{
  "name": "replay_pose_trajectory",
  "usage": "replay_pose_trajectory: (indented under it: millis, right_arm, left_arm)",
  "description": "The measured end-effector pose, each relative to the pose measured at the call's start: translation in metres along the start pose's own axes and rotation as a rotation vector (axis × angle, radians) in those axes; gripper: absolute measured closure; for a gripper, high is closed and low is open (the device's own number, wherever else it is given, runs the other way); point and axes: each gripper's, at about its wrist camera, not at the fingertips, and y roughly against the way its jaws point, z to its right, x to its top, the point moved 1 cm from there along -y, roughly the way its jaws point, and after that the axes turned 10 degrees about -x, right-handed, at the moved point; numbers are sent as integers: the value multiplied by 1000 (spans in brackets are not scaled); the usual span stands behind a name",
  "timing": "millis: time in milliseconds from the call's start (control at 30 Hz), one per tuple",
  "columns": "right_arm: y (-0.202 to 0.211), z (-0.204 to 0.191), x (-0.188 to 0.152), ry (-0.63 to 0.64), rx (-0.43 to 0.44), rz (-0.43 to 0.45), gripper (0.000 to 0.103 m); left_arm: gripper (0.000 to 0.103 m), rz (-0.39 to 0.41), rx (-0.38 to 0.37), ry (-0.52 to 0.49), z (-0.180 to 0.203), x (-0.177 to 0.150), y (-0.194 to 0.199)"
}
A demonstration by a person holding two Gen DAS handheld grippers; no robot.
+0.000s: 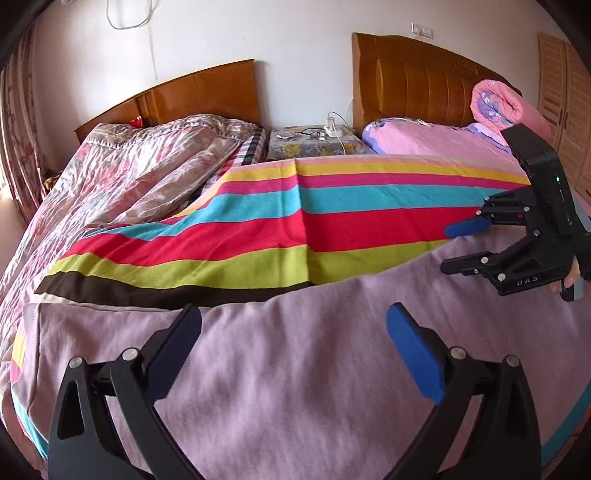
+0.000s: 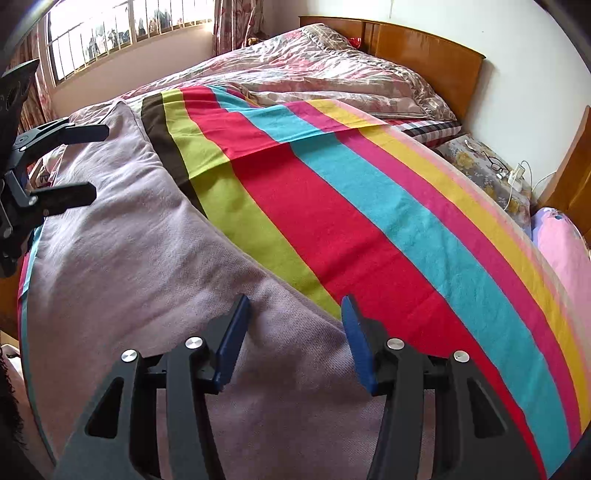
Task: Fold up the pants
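My left gripper point(image 1: 293, 328) and right gripper point(image 2: 295, 325) both hover with fingers apart over the lilac pants point(image 1: 295, 369), which fill my lower frames, long axis running left-right across the striped blanket point(image 1: 258, 221).

Bedroom with two beds side by side and a striped blanket spread across them.

The striped blanket point(image 1: 332, 221) runs in bands of brown, green, red, turquoise, pink and yellow over the near part of both beds. On the far left a crumpled floral quilt point(image 1: 140, 166) lies below a wooden headboard point(image 1: 192, 96); a taller headboard point(image 1: 417, 77) stands at the far right. Between them sits a nightstand point(image 1: 295, 147) under a flowered cloth, carrying a white charger point(image 1: 332, 127) with its cable and a pair of glasses point(image 2: 495, 164). A pink sheet point(image 1: 424, 138) covers the right bed, with a rolled pink quilt point(image 1: 498, 107) at its head. A barred window point(image 2: 110, 33) and curtains point(image 2: 236, 22) are at the far left, a wooden wardrobe point(image 1: 565, 92) at the right.
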Motion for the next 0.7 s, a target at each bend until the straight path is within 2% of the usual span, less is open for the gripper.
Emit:
replay_pose_trajectory:
  millis: [33, 100, 133, 167, 233, 267, 333, 367, 400, 433, 500, 600, 700]
  right_arm:
    - [0, 4, -2, -33, 12, 5, 53]
    - [8, 6, -4, -59, -28, 26, 54]
    - [15, 6, -5, -73, -71, 38, 54]
    - [24, 8, -7, -101, -72, 63, 54]
    - [37, 10, -12, -155, -3, 105, 54]
    - [36, 7, -16, -156, 35, 95, 54]
    - [22, 2, -23, -103, 42, 33, 53]
    - [15, 5, -25, -115, 61, 16, 53]
    - [14, 16, -22, -169, 113, 31, 54]
    - [12, 30, -19, -230, 110, 29, 55]
    - [12, 55, -13, -312, -11, 32, 54]
    - [40, 77, -21, -436, 46, 94, 53]
    - [70, 80, -48, -426, -111, 60, 37]
  left_arm:
    - [3, -39, -7, -13, 6, -3, -13]
    - [3, -121, 43, -27, 11, -12, -36]
    - [3, -137, 49, -26, 13, -14, -40]
    - [3, -134, 46, -25, 15, -14, -38]
    - [3, -112, 17, -37, 23, -8, -33]
    - [3, -106, 4, -59, 30, -5, -32]
    - [3, -109, -3, -116, 47, 2, -36]
    - [3, -115, -11, -128, 55, 5, -40]
    - [3, -123, -26, -128, 60, 7, -45]
    - [3, -131, -39, -121, 63, 10, -50]
    - [3, -151, -40, -91, 67, 13, -59]
    - [3, -154, -37, -66, 75, 15, -59]
    - [3, -159, -27, -103, 89, 17, -56]
